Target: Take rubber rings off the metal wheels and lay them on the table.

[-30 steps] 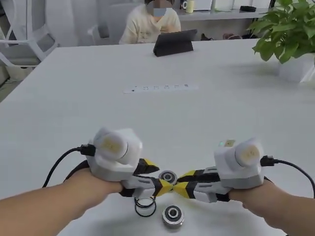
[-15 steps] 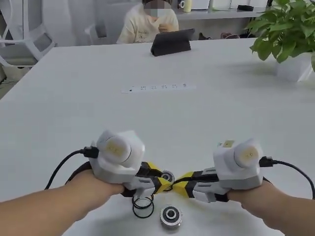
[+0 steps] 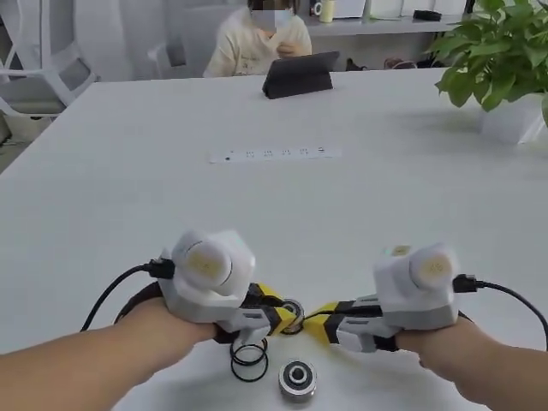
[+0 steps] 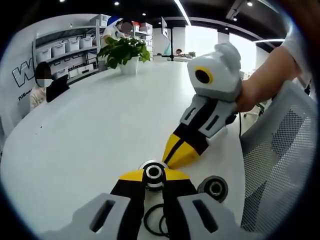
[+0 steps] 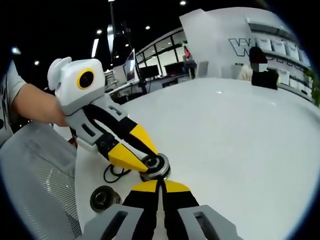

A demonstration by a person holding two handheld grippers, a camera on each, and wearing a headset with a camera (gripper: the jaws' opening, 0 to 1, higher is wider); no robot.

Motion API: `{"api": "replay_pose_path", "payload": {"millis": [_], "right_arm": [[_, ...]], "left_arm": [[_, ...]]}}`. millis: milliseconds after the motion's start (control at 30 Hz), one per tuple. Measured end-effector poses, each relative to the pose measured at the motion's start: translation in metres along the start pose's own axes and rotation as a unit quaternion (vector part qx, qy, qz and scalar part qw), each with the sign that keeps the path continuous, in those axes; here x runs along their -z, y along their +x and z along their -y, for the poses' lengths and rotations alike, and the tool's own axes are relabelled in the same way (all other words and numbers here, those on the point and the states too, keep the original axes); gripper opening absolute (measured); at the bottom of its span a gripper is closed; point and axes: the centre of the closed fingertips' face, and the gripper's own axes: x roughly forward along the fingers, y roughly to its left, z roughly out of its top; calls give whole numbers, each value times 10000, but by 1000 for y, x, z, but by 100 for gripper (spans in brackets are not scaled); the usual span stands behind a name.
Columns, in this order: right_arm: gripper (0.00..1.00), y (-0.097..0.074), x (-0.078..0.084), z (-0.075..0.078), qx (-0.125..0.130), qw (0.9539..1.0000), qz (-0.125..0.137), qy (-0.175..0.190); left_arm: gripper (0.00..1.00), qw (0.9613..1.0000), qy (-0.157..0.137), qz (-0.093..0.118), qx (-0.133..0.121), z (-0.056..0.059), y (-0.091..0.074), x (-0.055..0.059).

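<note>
From where I stand, the change over the last second is small but telling. The two grippers had been meeting tip to tip just short of the metal wheel (image 4: 153,170). Now the left gripper (image 4: 154,176) has slid forward and its fingers (image 4: 131,177) sit on either side of that wheel, apparently clamping it. The right gripper (image 5: 160,186) has backed off slightly from the other's tips, and its fingers (image 5: 175,189) are pressed together with barely a slit between them. Their points rest right against the wheel's rim, directly ahead of them. I cannot tell whether they have caught any rubber yet. The headset has also dipped a little, so part of the apparent shift is only the camera. Loose rubber rings (image 3: 249,360), two loops overlapping, lie on the tabletop (image 3: 257,223) just under and behind the left fingers. A second wheel (image 3: 297,378) stands near them, nearer the person than both sets of fingertips. I read this as a hold being set up, with one hand steadying the wheel so the other can pick at its ring. With rings already lying loose, the job looks partly done. The next pull needs the right tips to get under the rubber's edge without knocking the wheel free.
</note>
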Motion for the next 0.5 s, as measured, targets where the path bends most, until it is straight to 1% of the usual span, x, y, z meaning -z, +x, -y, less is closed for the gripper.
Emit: {"api": "replay_pose_path", "payload": {"millis": [33,100,133,167,233,300,433,467,500], "right_arm": [[0,0,0,1,11,10000,15,86],[0,-1,0,1,18,9992,72,382],[0,-1,-2,1,9,9981,139,596],[0,-1,-2,1,5,9972,176,726],[0,-2,-2,4,33,9964,197,827],[0,-3,-2,4,18,9944,242,1027],[0,-4,-4,4,24,9923,323,1197],[0,-5,-5,3,19,9915,354,1255],[0,-6,-5,3,4,9897,398,1376]], "left_arm": [[7,10000,-1,0,-17,0,0,0],[7,10000,14,-7,-46,1,0,0],[7,10000,13,-9,-50,1,0,0],[7,10000,15,-11,-53,1,0,-1],[7,10000,16,-17,-69,0,0,-1],[7,10000,13,-18,-88,0,1,-1],[7,9999,-2,-28,-108,1,0,0],[7,9999,4,-33,-113,1,0,0],[7,9999,6,-39,-118,1,0,0]]}}
